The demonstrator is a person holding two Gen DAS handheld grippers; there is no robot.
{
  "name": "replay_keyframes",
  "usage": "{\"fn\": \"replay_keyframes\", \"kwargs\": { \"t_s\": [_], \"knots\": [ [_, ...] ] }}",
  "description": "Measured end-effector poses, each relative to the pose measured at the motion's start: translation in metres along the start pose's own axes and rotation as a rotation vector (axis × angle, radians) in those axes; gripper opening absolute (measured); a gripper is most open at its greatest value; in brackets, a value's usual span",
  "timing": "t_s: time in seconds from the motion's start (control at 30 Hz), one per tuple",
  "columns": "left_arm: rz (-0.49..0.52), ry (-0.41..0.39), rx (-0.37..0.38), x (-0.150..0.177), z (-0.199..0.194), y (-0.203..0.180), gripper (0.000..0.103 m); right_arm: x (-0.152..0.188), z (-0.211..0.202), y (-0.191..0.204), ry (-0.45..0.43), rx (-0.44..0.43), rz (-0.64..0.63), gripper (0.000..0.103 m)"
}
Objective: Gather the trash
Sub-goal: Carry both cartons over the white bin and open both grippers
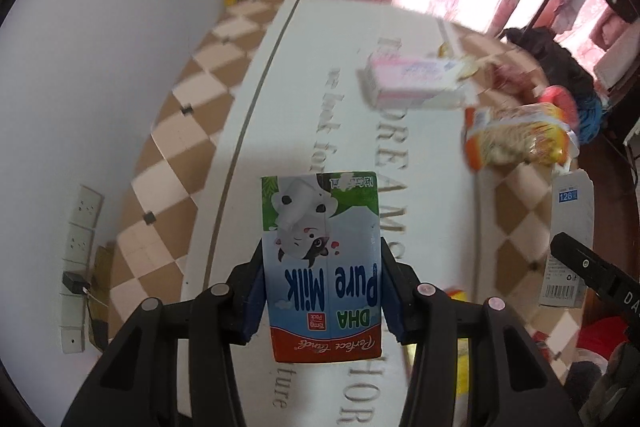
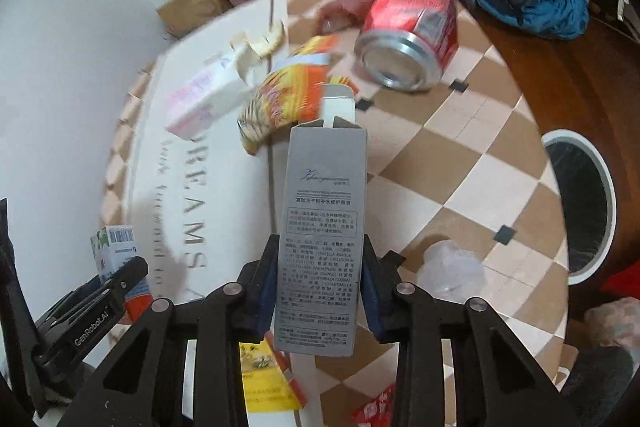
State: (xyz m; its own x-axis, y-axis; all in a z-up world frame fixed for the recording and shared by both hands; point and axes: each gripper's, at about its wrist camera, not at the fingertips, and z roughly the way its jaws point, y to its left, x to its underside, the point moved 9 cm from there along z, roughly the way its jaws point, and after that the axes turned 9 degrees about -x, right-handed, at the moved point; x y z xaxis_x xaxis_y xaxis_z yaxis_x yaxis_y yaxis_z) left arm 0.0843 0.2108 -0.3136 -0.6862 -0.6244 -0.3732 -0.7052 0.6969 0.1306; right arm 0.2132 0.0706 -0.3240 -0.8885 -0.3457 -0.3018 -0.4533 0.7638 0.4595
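Two cartons held off the floor, one per gripper. Left gripper (image 1: 322,291): jaws pinching milk carton (image 1: 320,263) by its two narrow sides, print upside down, carton above white printed mat (image 1: 304,75). On the mat farther off, pink-and-white box (image 1: 416,83), blurred; beside it, at the mat edge, orange noodle packet (image 1: 516,135). Right gripper (image 2: 320,291): jaws clamped on grey carton (image 2: 322,239), tall, top flaps open, small print facing camera. Beyond it on checkered tile floor (image 2: 460,163), red soda can (image 2: 412,35) lying on its side, apart from the noodle packet. Clear crumpled plastic (image 2: 448,267) on tiles just right of the grey carton. Round dark bin opening (image 2: 576,203) at far right.
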Motion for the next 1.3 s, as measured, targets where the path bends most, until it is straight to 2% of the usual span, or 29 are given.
{"fn": "replay_keyframes", "kwargs": {
  "t_s": [0.13, 0.27, 0.4, 0.53, 0.67, 0.8, 0.93, 1.13, 1.3],
  "knots": [
    [0.030, -0.065, 0.003, -0.017, -0.033, -0.027, 0.045, -0.008, -0.039, -0.005, -0.071, -0.057, 0.001, 0.037],
    [0.071, -0.124, 0.036, -0.036, -0.064, -0.073, 0.045, -0.018, -0.077, -0.017, -0.113, -0.116, 0.008, 0.037],
    [0.141, -0.177, 0.090, -0.052, -0.091, -0.143, 0.045, -0.025, -0.125, -0.046, -0.169, -0.132, 0.004, 0.037],
    [0.226, -0.209, 0.146, -0.052, -0.113, -0.214, 0.045, -0.031, -0.175, -0.099, -0.228, -0.096, 0.035, 0.037],
    [0.317, -0.202, 0.209, -0.045, -0.118, -0.294, 0.045, -0.035, -0.220, -0.174, -0.283, 0.011, 0.079, 0.037],
    [0.411, -0.164, 0.267, -0.029, -0.106, -0.377, 0.045, -0.033, -0.243, -0.251, -0.287, 0.114, 0.134, 0.037],
    [0.497, -0.106, 0.298, -0.010, -0.085, -0.441, 0.045, -0.028, -0.235, -0.326, -0.240, 0.170, 0.219, 0.037],
    [0.566, 0.060, 0.330, 0.010, -0.027, -0.503, 0.046, -0.018, -0.197, -0.392, -0.148, 0.161, 0.316, 0.037],
    [0.585, 0.194, 0.326, 0.018, 0.019, -0.529, 0.048, -0.008, -0.148, -0.428, -0.057, 0.106, 0.383, 0.037]
  ]
}}
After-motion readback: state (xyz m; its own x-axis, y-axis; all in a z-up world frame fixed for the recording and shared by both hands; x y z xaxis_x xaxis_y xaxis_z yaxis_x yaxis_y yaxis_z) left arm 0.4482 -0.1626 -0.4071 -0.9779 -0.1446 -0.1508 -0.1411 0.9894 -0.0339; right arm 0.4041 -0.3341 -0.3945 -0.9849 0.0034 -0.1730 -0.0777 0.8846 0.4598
